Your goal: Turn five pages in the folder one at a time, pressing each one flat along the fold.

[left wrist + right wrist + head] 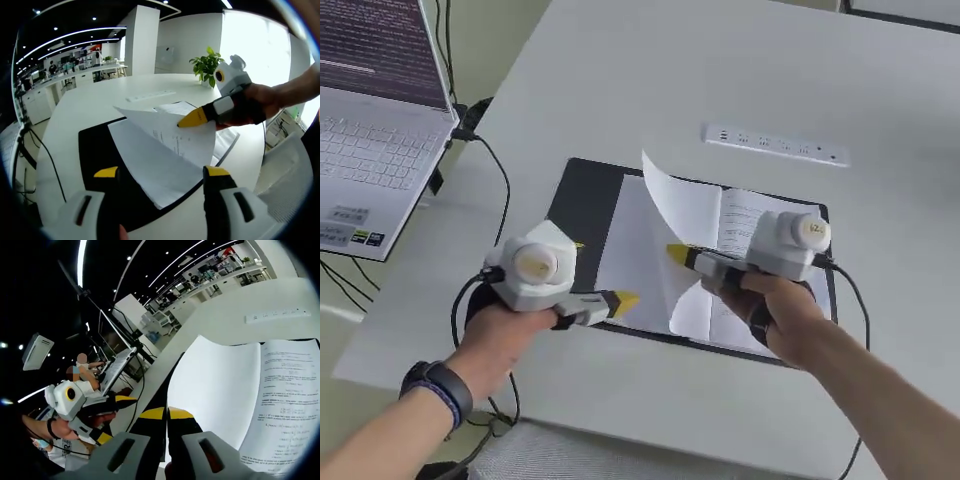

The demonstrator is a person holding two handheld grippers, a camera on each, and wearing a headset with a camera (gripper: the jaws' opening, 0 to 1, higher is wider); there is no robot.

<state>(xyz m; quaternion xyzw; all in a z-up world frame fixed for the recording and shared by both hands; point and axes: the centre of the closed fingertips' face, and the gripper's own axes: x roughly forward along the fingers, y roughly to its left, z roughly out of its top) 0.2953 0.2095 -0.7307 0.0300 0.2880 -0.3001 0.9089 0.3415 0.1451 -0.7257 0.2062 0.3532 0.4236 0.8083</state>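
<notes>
A black folder (582, 200) lies open on the white table (650, 80). One white page (685, 205) stands lifted and curled above the fold, and printed pages (745, 215) lie flat to its right. My right gripper (678, 254) is shut on the lifted page's lower edge; its yellow tips (166, 414) are pressed together in front of the white sheet (220, 380). My left gripper (620, 303) hovers at the folder's near edge, apart from the paper. Its jaws (161, 172) stand wide open with nothing in them, facing the raised page (165, 145) and the right gripper (192, 118).
An open laptop (370, 110) sits on a lower desk to the left, with black cables (500, 180) trailing by the table's left edge. A white power strip (775, 145) lies beyond the folder. A potted plant (206, 65) stands at the table's far end.
</notes>
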